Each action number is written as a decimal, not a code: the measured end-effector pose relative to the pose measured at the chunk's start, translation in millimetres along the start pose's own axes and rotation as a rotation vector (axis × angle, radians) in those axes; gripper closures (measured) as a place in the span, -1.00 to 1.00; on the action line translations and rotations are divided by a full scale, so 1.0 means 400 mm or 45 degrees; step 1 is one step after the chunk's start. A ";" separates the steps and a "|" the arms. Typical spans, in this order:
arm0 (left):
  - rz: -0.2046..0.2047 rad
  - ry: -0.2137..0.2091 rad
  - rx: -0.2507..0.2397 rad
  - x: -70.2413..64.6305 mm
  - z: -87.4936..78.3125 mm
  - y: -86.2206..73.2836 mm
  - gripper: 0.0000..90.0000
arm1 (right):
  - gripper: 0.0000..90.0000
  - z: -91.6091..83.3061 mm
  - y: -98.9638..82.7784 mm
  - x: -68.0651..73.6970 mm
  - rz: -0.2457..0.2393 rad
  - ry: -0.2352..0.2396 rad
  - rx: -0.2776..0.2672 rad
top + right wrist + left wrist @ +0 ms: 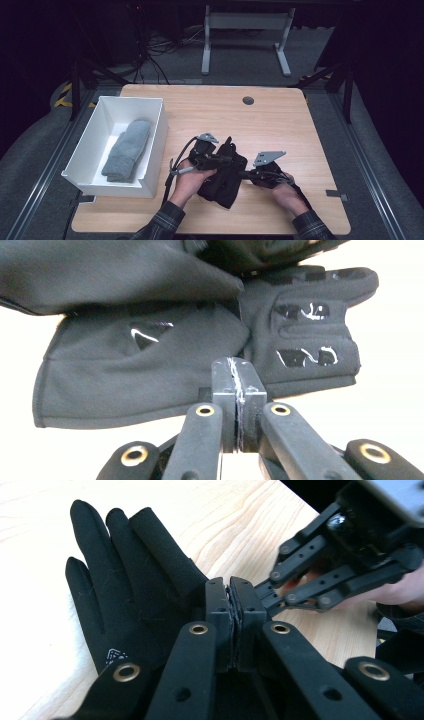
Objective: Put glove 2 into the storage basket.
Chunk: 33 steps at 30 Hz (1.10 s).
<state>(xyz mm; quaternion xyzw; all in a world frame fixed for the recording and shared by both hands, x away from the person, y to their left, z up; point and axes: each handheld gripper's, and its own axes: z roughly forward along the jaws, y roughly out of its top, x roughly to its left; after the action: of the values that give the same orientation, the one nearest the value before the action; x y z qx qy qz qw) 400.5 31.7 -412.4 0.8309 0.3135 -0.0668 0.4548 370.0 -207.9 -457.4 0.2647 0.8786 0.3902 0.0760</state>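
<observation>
black gloves point(224, 172) on table point(280, 120) | both grippers pressed together beside them | grey sock point(127, 149) in white bin point(90, 145), left

A dim lab or studio: a lone wooden table point(280, 125) on grey carpet, loose cables point(150, 50) behind.

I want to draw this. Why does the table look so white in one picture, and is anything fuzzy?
In the right gripper view the table is washed out to near white by bright light; in the left gripper view the other gripper at upper right is blurred; in the high view the room behind is dark and the black gloves show little detail.
</observation>
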 end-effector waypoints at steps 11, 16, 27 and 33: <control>0.030 -0.023 0.060 -0.027 0.068 -0.002 0.96 | 1.00 0.023 0.001 -0.003 0.006 0.013 -0.002; 0.021 -0.028 0.087 -0.017 0.101 -0.022 0.91 | 0.96 -0.007 -0.006 -0.012 0.004 -0.054 -0.007; 0.126 -0.038 0.149 -0.069 0.114 -0.039 0.82 | 0.16 -0.131 -0.080 -0.104 0.120 -0.259 -0.047; 0.132 0.001 0.244 -0.063 0.144 -0.066 0.99 | -0.13 -0.155 -0.118 -0.128 0.150 -0.328 -0.024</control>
<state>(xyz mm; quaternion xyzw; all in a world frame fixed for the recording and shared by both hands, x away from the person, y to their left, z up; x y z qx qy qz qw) 375.1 -15.6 -454.8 0.8857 0.2623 -0.0725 0.3761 373.1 -301.0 -452.8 0.3632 0.8406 0.3652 0.1676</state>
